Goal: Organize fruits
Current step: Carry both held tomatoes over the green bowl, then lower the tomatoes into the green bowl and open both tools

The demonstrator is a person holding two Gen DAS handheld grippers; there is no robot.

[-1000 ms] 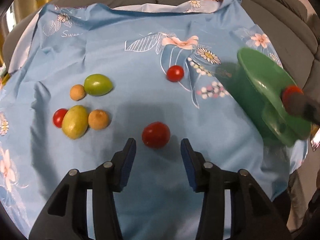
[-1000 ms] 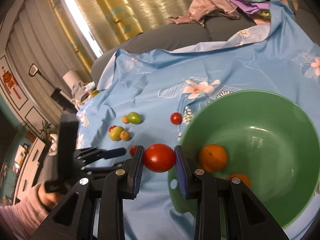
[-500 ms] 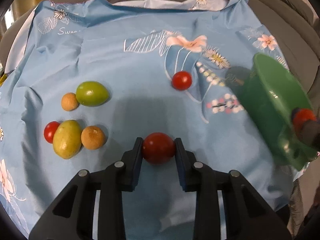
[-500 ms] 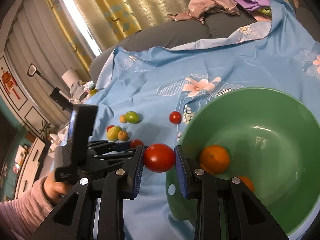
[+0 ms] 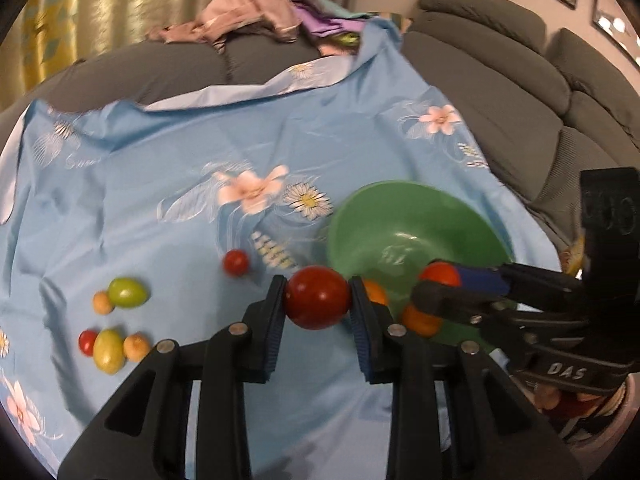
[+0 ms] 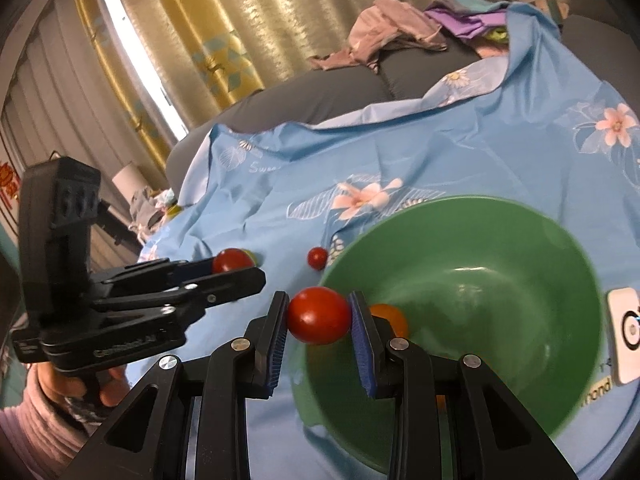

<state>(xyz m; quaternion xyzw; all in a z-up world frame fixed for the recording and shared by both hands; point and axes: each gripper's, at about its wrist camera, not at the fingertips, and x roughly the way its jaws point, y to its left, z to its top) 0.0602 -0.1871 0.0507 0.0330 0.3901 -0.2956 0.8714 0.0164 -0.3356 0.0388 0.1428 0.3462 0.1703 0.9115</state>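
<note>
My left gripper point(image 5: 317, 300) is shut on a red tomato point(image 5: 316, 286) and holds it above the blue floral cloth point(image 5: 168, 168), just left of the green bowl point(image 5: 400, 200). My right gripper point(image 6: 319, 318) is shut on a second red tomato point(image 6: 318, 308) at the bowl's point(image 6: 500, 240) near-left rim. The left wrist view shows the right gripper point(image 5: 440, 280) reaching over the bowl. An orange point(image 6: 392, 316) lies inside the bowl; another is partly hidden. In the right wrist view the left gripper point(image 6: 234, 268) comes in from the left with its tomato point(image 6: 228, 259).
On the cloth lie a small tomato point(image 5: 235, 262), a green fruit point(image 5: 128, 292), a yellow-green fruit point(image 5: 108, 350), two small tan fruits and one small red one. A grey sofa point(image 5: 500, 92) with piled clothes point(image 5: 248, 12) surrounds the cloth. A hand point(image 6: 80, 384) holds the left gripper.
My left gripper has shut on the tomato that lay on the cloth and lifted it up toward the bowl. The right gripper kept its tomato and shifted slightly.
</note>
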